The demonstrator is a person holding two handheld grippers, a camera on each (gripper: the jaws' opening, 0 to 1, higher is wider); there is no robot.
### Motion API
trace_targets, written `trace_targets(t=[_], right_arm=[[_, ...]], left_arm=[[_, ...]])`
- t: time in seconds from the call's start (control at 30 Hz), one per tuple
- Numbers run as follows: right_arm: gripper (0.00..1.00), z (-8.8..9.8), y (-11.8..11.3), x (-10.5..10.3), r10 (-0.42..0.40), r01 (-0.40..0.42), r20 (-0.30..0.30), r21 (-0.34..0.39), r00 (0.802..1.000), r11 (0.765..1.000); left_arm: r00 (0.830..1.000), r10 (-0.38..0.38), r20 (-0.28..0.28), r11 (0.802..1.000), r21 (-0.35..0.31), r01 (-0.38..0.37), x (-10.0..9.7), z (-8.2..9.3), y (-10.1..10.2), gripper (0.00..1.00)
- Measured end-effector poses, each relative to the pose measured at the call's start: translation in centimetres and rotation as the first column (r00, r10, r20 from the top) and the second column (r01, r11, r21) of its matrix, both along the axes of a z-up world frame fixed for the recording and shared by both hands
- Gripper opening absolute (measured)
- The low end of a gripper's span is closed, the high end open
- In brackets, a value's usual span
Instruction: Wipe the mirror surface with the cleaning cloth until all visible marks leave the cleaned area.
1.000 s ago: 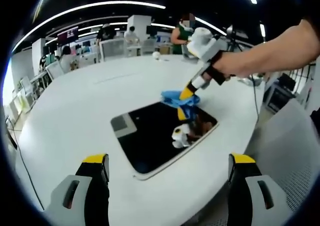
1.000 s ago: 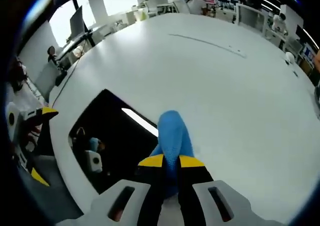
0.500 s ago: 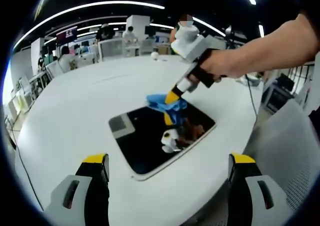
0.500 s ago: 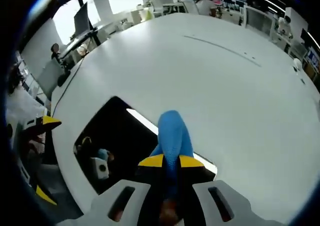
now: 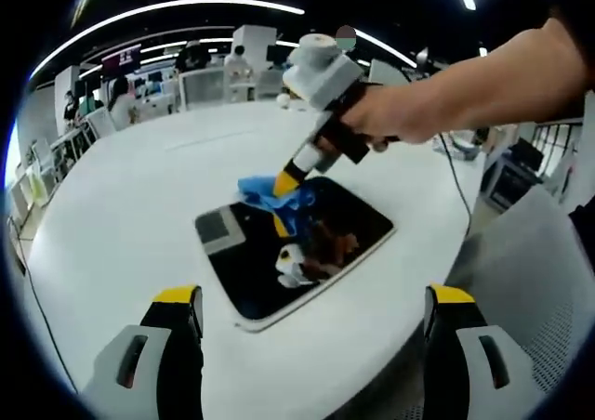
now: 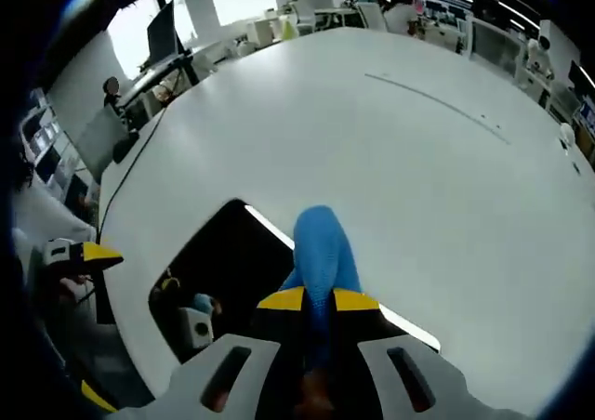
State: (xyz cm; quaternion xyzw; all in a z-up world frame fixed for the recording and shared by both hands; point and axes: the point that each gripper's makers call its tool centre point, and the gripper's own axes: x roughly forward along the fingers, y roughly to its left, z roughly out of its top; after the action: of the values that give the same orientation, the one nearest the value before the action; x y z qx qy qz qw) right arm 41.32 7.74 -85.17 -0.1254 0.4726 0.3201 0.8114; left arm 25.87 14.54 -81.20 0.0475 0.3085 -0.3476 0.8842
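A large white round surface (image 5: 121, 216) spans the middle of the left gripper view and most of the right gripper view. On it lies a dark rectangular mirror (image 5: 325, 225) with a pale rim, just below the centre of the left gripper view; in the right gripper view the mirror (image 6: 232, 267) sits at the lower left, reflecting a bright strip of light along its upper edge.

From the upper right of the left gripper view a person's hand (image 5: 390, 113) reaches in, holding the right tongs (image 5: 285, 184), whose yellow tips press a blue cleaning cloth (image 5: 260, 192) against the mirror's far corner. In the right gripper view those right tongs rise from the bottom centre, clenched on the cleaning cloth (image 6: 321, 248), which bulges forward over the mirror's edge.

The left tongs (image 5: 311, 304) stand at the bottom of the left gripper view, jaws spread wide and grasping nothing, above the near edge of the surface.

Office desks (image 5: 112, 113) and people line the upper left background of the left gripper view.
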Motion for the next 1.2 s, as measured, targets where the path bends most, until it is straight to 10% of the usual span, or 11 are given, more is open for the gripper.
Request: trace_targets(t=[1.2], right_arm=[[0.04,0.1,9.1,0.8,0.061,-0.061,-0.002,0.027,0.998,0.998]], left_arm=[[1.0,0.01,-0.016,1.0,0.007,-0.01,0.1,-0.2,0.2,1.0]])
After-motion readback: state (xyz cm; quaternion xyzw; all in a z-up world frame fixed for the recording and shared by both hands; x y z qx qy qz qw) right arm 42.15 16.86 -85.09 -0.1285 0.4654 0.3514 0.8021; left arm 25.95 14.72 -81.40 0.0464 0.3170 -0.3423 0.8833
